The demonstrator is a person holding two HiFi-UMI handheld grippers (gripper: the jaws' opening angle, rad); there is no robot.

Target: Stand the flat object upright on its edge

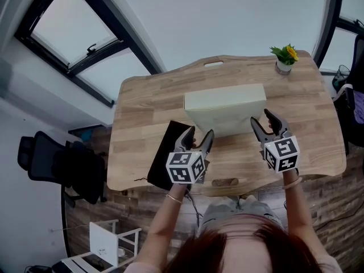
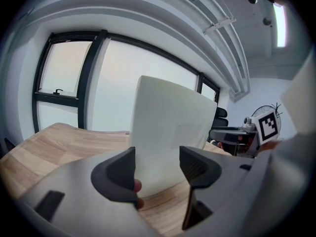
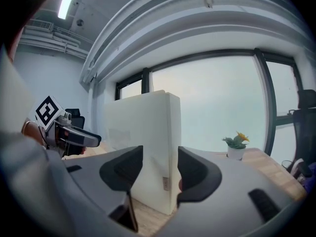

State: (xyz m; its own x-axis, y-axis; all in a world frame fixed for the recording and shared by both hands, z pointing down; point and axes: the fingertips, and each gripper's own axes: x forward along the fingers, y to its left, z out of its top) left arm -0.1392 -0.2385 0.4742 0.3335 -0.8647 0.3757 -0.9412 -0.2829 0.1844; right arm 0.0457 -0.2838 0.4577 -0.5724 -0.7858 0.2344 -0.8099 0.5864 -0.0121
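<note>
The flat object is a pale white box (image 1: 224, 110) standing upright on its long edge on the wooden table (image 1: 148, 101). My left gripper (image 1: 200, 133) is at the box's lower left corner. In the left gripper view the box (image 2: 170, 132) fills the gap between the jaws of the left gripper (image 2: 157, 162), which stand apart and do not press on it. My right gripper (image 1: 261, 118) straddles the box's right end. In the right gripper view the box's narrow end (image 3: 173, 132) sits between the jaws of the right gripper (image 3: 160, 164), with a gap on the left side.
A small potted plant (image 1: 284, 57) with a yellow flower stands at the table's far right corner. A black flat pad (image 1: 165, 152) lies at the front left, under my left gripper. A black office chair (image 1: 57, 161) is on the floor to the left.
</note>
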